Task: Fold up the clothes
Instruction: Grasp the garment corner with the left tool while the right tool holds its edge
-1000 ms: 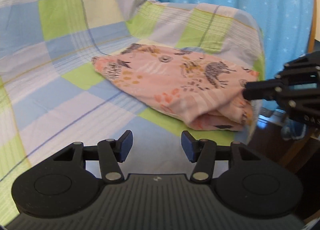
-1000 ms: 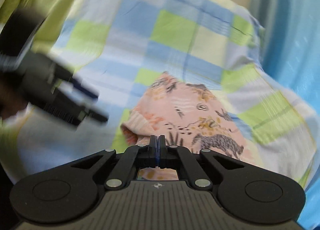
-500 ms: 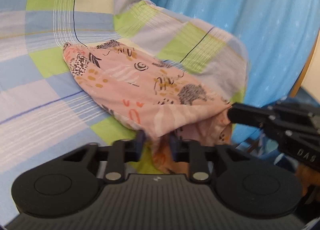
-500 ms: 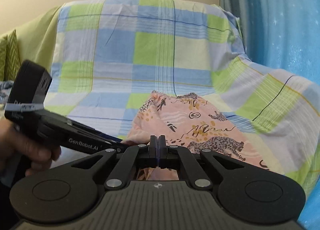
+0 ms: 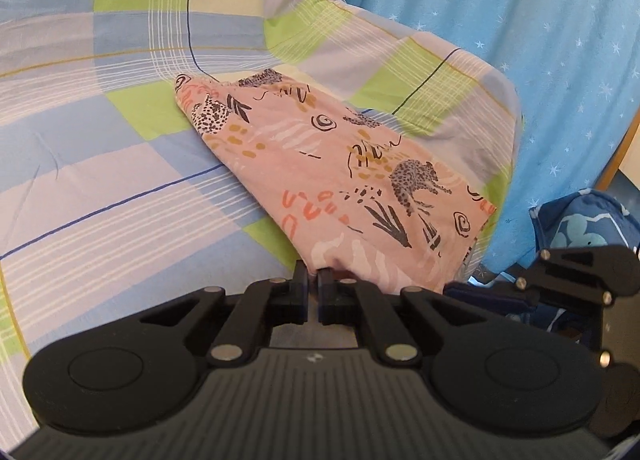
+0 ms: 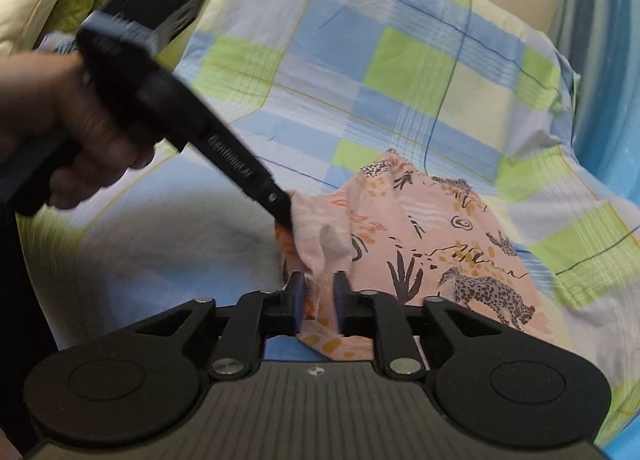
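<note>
Tongs, left (image 5: 313, 280): clenched on the near corner of the pink cloth, which is pinched between the pads.
Tongs, right (image 6: 319, 287): jaws slightly apart with a fold of cloth between them; whether they grip it I cannot tell.
Sofa cover (image 5: 120, 187): checked blue, green and white; the cloth lies on it beside the armrest.
Curtain (image 5: 540, 39): blue with stars, behind the armrest.
Cloth (image 5: 340, 179): pink animal print, spread on the seat, far end flat, near edge raised by the tongs.
Hand (image 6: 60, 131): holds the left tool, whose tip meets the cloth's edge.
Progress: early to middle, by my judgement; layers show at the near edge, but no tidy fold is finished.
Left: carry the edge over, lay it flat, smooth it.
</note>
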Demonstrator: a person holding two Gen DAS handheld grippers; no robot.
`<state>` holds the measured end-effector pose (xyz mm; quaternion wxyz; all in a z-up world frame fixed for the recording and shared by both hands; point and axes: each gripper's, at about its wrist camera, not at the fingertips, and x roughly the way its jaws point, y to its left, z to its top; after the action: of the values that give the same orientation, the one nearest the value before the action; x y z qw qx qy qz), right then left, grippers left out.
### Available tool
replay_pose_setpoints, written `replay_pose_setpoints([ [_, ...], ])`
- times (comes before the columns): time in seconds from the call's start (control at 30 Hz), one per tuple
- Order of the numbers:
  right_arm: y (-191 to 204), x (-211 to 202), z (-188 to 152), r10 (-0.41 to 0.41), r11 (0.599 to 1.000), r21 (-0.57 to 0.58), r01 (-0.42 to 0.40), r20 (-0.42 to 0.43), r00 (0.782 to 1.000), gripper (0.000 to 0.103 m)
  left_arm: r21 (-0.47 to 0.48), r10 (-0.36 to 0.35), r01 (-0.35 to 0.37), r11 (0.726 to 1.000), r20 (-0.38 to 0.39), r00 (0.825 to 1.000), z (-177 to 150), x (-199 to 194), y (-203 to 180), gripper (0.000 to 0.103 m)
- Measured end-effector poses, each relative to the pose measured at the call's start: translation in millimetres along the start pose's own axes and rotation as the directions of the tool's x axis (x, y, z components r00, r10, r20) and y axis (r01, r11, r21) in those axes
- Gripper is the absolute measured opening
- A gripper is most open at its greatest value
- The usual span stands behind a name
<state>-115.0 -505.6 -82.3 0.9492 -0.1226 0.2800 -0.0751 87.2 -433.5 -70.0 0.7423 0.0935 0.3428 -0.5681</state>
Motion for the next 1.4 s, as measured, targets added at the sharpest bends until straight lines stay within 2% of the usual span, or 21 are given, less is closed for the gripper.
replay_pose_setpoints([
  [0.1, 4.7, 2.3, -1.3, 0.035, 0.999, 0.018, -0.035, -0.003, 0.999, 0.033, -0.010, -0.005, 0.005, 1.000, 0.003, 1.000, 1.0, -2.1, -0.5, 0.002],
  [0.23, 0.5, 11.3, 0.7, 0.067, 0.994, 0.090, -0.065, -0.019, 0.998, 0.034, -0.024, -0.008, 0.008, 1.000, 0.004, 1.000, 1.3, -3.6, 0.2, 0.002],
  [0.27, -3.4, 13.4, 1.2, 0.079, 0.989, 0.125, -0.075, -0.029, 0.996, 0.031, -0.025, -0.006, 0.006, 1.000, 0.002, 1.000, 1.4, -3.3, 0.8, 0.002],
  [0.3, -8.9, 15.9, 1.2, 0.092, 0.983, 0.166, -0.083, -0.046, 0.995, 0.011, -0.023, -0.003, 0.003, 1.000, -0.001, 1.000, 1.1, -2.6, 0.8, 0.002],
  [0.33, -15.7, 17.1, 0.7, 0.097, 0.974, 0.209, -0.083, -0.061, 0.993, 0.000, -0.020, -0.001, 0.001, 1.000, -0.005, 1.000, 0.8, -1.8, 0.5, 0.002],
  [0.37, -22.6, 16.2, 0.8, 0.089, 0.968, 0.240, -0.072, -0.064, 0.994, 0.000, -0.016, 0.000, 0.000, 1.000, -0.009, 1.000, 0.4, -0.9, 0.1, 0.002],
  [0.4, -26.2, 12.4, 3.0, 0.020, 0.976, 0.218, -0.006, -0.062, 0.998, 0.000, -0.013, 0.002, -0.002, 1.000, -0.013, 1.000, 0.1, -0.1, -0.2, 0.002],
  [0.43, -22.5, 5.9, 6.3, -0.093, 0.987, 0.129, 0.098, -0.037, 0.995, 0.000, -0.009, -0.001, 0.001, 1.000, -0.013, 1.000, 0.0, -0.1, -0.8, 0.002],
  [0.47, -15.1, -1.7, 9.5, -0.205, 0.979, 0.016, 0.205, 0.011, 0.979, 0.000, -0.006, -0.004, 0.004, 1.000, -0.010, 1.000, 0.2, -0.9, -1.6, 0.002],
  [0.5, -7.7, -9.2, 12.7, -0.308, 0.945, -0.090, 0.314, 0.072, 0.949, 0.000, -0.004, -0.002, 0.002, 1.000, -0.009, 1.000, 0.9, -0.8, -2.7, 0.002],
  [0.53, -2.2, -14.0, 14.1, -0.343, 0.923, -0.144, 0.356, 0.112, 0.933, 0.000, -0.006, 0.000, 0.000, 1.000, -0.009, 1.000, 1.4, -0.6, -2.5, 0.002],
  [0.57, 3.6, -12.4, 12.0, -0.325, 0.923, -0.180, 0.339, 0.107, 0.940, 0.000, -0.016, -0.002, 0.001, 1.000, -0.011, 1.000, 1.7, -0.8, -0.7, 0.002],
  [0.67, 25.2, 9.5, -3.3, -0.236, 0.923, -0.311, 0.225, 0.005, 0.972, 0.000, -0.048, -0.004, 0.003, 0.999, -0.012, 1.000, 2.3, -1.1, 5.0, 0.002],
  [0.83, 36.8, 17.9, -12.9, -0.148, 0.915, -0.384, 0.122, -0.037, 0.988, 0.000, -0.071, 0.001, -0.002, 0.997, -0.019, 1.000, 2.9, 0.1, 9.0, 0.002],
  [0.87, 37.4, 18.1, -13.9, -0.140, 0.916, -0.386, 0.114, -0.040, 0.989, 0.000, -0.074, 0.003, -0.005, 0.997, -0.022, 1.000, 2.6, 0.1, 9.7, 0.002],
  [0.93, 39.2, 20.8, -15.1, -0.143, 0.910, -0.400, 0.112, -0.048, 0.989, 0.007, -0.078, 0.005, -0.007, 0.997, -0.026, 1.000, 2.6, 0.6, 11.1, 0.002],
  [1.0, 39.7, 23.3, -15.2, -0.137, 0.908, -0.406, 0.106, -0.047, 0.989, 0.026, -0.089, 0.003, -0.005, 0.996, -0.025, 1.000, 2.6, 0.6, 12.3, 0.002],
  [1.27, 44.4, 21.8, -14.4, -0.116, 0.903, -0.421, 0.083, -0.053, 0.992, 0.036, -0.151, -0.024, 0.022, 0.988, -0.012, 1.000, 4.4, -0.4, 20.3, 0.002],
  [1.4, 48.9, 23.9, -17.7, -0.155, 0.868, -0.482, 0.115, -0.043, 0.987, 0.037, -0.165, -0.029, 0.028, 0.986, -0.004, 1.000, 5.8, -0.7, 22.6, 0.002],
])
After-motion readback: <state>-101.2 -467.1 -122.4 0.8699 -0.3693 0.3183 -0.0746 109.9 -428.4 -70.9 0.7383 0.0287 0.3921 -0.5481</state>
